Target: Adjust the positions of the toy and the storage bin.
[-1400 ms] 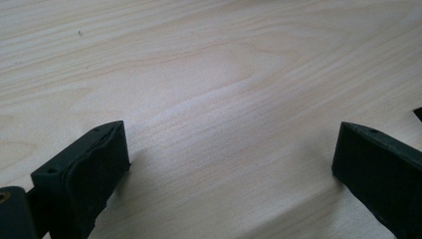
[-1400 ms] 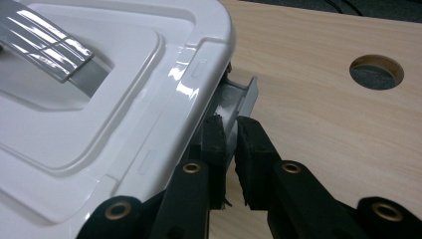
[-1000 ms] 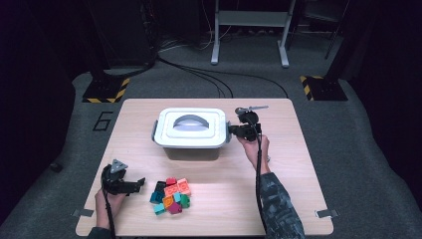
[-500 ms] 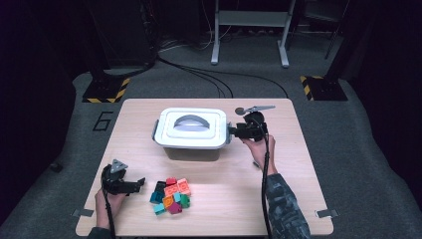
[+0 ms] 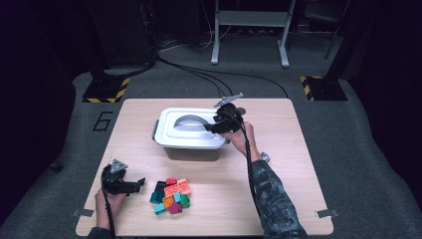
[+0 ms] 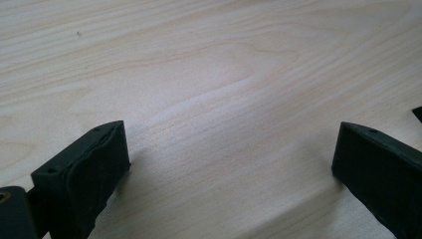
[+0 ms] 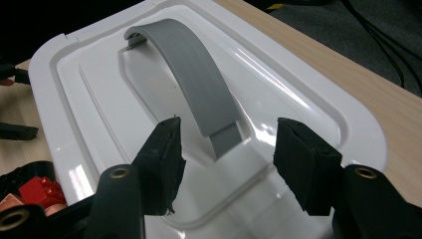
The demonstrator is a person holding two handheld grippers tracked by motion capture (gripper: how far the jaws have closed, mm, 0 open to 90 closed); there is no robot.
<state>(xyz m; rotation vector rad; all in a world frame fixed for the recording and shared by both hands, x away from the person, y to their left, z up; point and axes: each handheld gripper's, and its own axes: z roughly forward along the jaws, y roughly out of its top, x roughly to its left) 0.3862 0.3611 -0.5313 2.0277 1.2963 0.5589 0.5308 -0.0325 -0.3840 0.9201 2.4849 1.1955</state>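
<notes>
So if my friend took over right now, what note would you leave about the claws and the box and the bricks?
Right claw: jaws have just been opening, nothing between them, hovering over the near end of the grey arched handle on the white plastic box lid.
Left claw: open, empty, low over the light wooden table.
White lidded plastic box: mid-table, lid on.
Pile of small coloured plastic bricks: on the table in front of the box, beside the left claw.
Done: no bricks in the box as far as I can see.
Left: probably lift the lid, then load the bricks.
</notes>
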